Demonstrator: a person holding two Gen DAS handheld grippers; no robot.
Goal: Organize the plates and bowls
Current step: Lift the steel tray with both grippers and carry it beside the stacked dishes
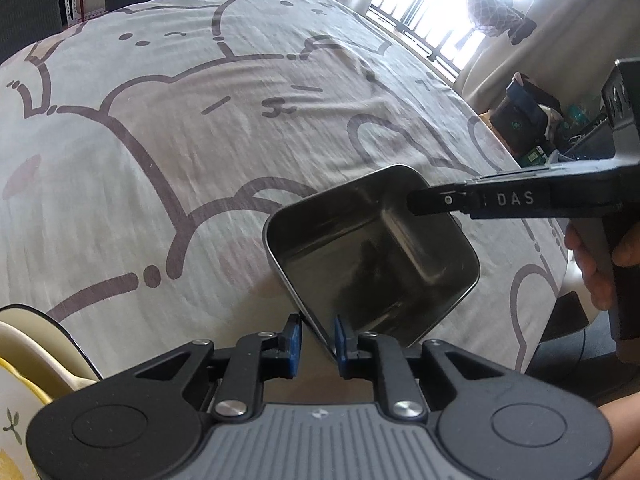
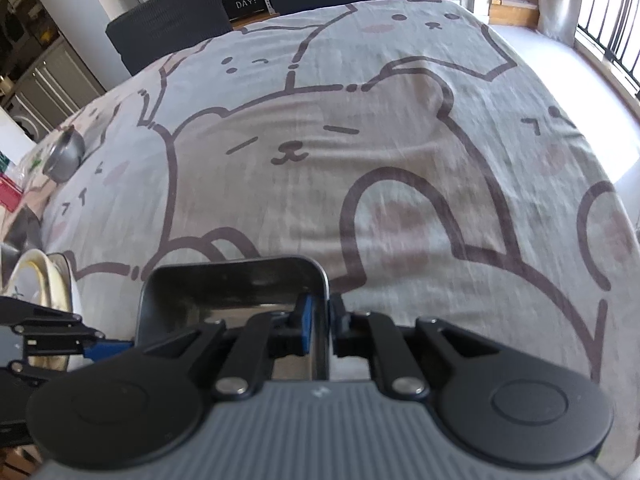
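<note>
Now the square steel tray (image 1: pixel 372 256) sits tilted over the cat-print tablecloth (image 1: pixel 160 152), held at 2 sides. Left gripper (image 1: pixel 318 344) angles steeply down, its blue pads set either side of the near rim with a gap showing. Right gripper (image 2: pixel 319 320), also pitched down, straddles the tray's right wall, pads close against it. Stacked plates (image 2: pixel 44 280) lie just left.

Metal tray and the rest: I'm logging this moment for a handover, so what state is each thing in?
metal tray: empty, a rim between each gripper's jaws.
left gripper: open, tray rim in the gap.
right gripper: close around the tray wall; whether it presses is unclear.
cream dishes: nested in a stack, untouched.
round metal bowl: tipped on its side.
tablecloth: spread out, lightly wrinkled.
</note>
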